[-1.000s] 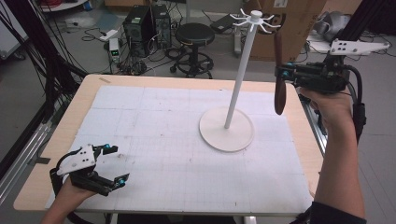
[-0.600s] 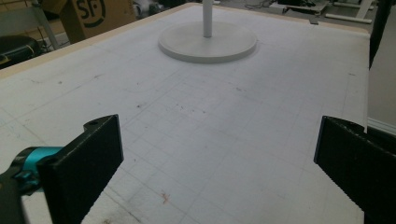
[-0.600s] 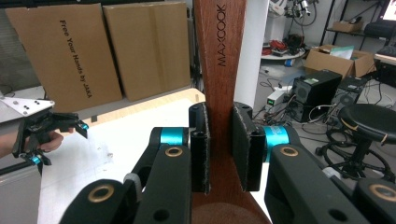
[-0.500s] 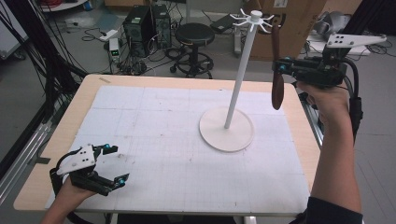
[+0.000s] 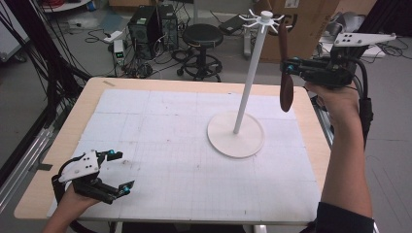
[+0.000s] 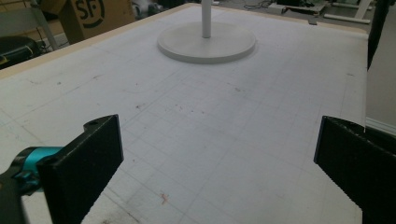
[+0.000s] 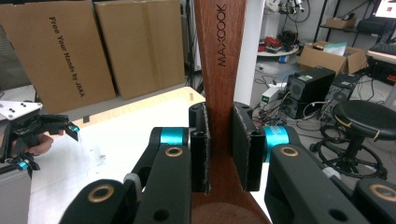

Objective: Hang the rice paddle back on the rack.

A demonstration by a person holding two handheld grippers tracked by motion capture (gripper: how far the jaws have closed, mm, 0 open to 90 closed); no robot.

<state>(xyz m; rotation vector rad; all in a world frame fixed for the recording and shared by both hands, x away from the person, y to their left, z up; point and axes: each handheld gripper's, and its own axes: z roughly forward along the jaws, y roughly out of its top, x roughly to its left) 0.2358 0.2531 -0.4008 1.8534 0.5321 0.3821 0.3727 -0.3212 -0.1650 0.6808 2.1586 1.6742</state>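
My right gripper [image 5: 287, 66] is shut on the handle of a dark wooden spoon [image 5: 285, 94], which hangs bowl down. It is raised over the table's far right, just right of the top hooks [image 5: 265, 18] of a white rack stand [image 5: 236, 135]. In the right gripper view the pads [image 7: 201, 140] press on both sides of the spoon's handle [image 7: 219, 70], with the stand's white pole [image 7: 250, 46] right behind it. My left gripper [image 5: 115, 171] rests open on the white mat [image 5: 160, 145] at the near left. Its jaws stand wide apart [image 6: 219, 154] with nothing between them, facing the stand's base [image 6: 208, 43].
The table's wooden rim [image 5: 87, 102] frames the gridded mat. Behind the table stand a black stool [image 5: 201, 36], a computer tower [image 5: 145, 24] and cardboard boxes [image 5: 306, 19]. Cables run along the floor at the left.
The right gripper with the spoon has drifted slightly up and left, nearer the rack's top. The left gripper has not moved.
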